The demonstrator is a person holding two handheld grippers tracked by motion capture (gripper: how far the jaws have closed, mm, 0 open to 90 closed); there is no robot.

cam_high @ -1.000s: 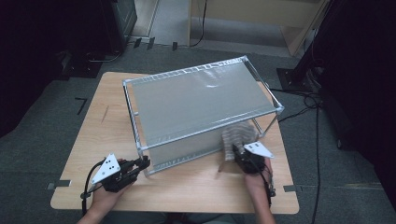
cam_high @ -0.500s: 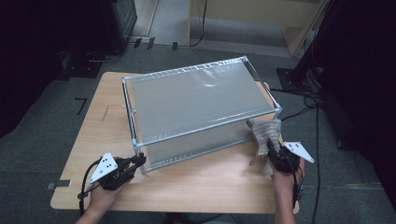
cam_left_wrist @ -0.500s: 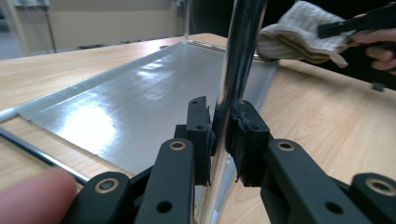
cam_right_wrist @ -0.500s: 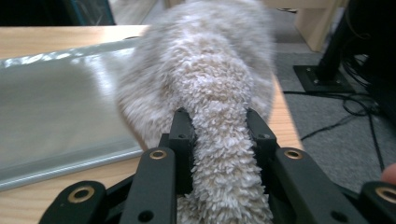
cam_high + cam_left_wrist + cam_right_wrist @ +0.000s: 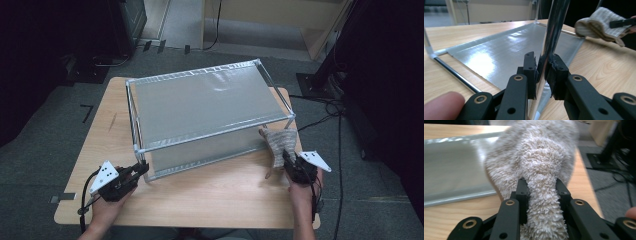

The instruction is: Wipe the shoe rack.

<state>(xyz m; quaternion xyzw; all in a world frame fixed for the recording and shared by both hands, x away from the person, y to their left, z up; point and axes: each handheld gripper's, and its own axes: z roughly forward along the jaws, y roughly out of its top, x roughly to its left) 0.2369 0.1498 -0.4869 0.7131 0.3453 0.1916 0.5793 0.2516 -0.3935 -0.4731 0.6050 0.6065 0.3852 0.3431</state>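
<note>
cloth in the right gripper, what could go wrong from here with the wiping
The cloth is pinched by one bunched fold between the right gripper fingers, so rubbing it against the silver box might drag it loose. The left gripper steadies the box by one thin shiny corner post; a hard push could slide the post through the fingers. The cloth sits near the table edge and could fall off if released.

The high view looks forward and down from above the person's side of the desk (image 5: 210, 195), taking in the whole metal frame (image 5: 210, 107). The left gripper view sits low, very near a frame post (image 5: 554, 32), facing across toward the towel (image 5: 599, 23). The right gripper view presses close on that same towel (image 5: 541, 165), beside the frame's side
</note>
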